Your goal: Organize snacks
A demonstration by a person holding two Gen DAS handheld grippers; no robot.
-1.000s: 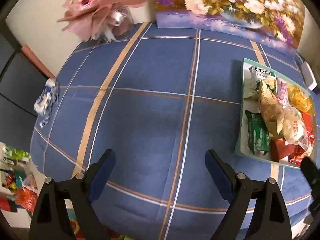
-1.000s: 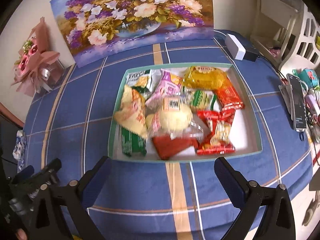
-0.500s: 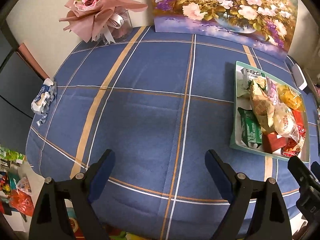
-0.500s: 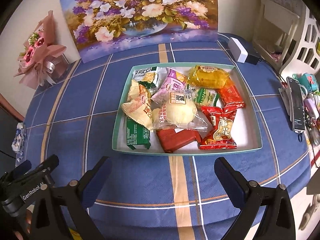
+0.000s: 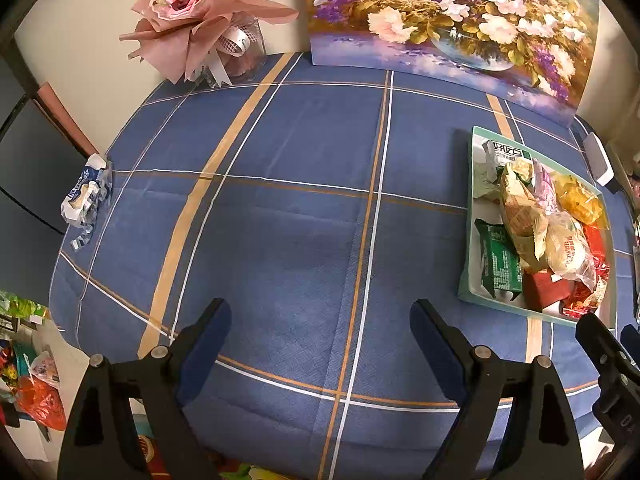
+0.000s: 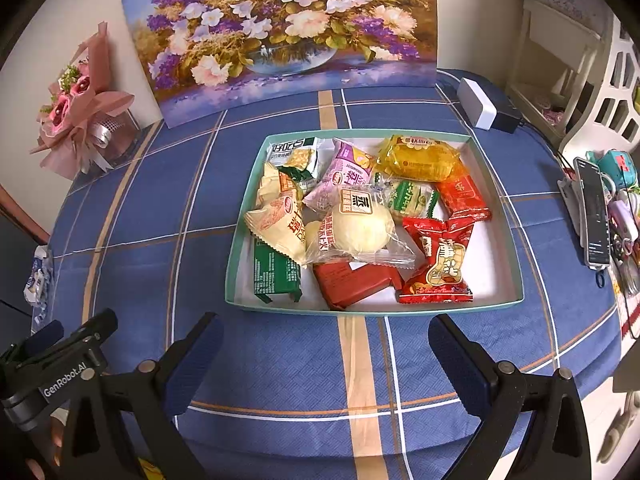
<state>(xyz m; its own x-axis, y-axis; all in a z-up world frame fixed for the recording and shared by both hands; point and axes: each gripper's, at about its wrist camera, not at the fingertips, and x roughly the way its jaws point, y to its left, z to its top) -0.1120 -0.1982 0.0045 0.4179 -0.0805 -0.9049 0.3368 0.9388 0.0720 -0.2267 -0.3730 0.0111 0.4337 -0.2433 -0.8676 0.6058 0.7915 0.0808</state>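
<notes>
A shallow teal tray (image 6: 496, 204) with a white floor sits on the blue checked tablecloth and holds several wrapped snacks. Among them are a green packet (image 6: 276, 274), a red block (image 6: 352, 280), a pale bun in clear wrap (image 6: 360, 232) and a yellow packet (image 6: 420, 158). My right gripper (image 6: 324, 322) hovers just in front of the tray's near rim, open and empty. My left gripper (image 5: 320, 312) hangs open over bare cloth, with the tray (image 5: 466, 240) off to its right. Nothing lies between either pair of fingers.
A flower painting (image 6: 280, 32) leans on the back wall and a pink bouquet (image 5: 200, 20) stands at the back left. A tissue pack (image 5: 86, 196) lies at the table's left edge. At the right are a white box (image 6: 476, 108) and a phone (image 6: 594, 212).
Both views have drifted slightly and sharpened; the tray sits a touch further left in the left wrist view. The snacks have not moved and both grippers stay open.
</notes>
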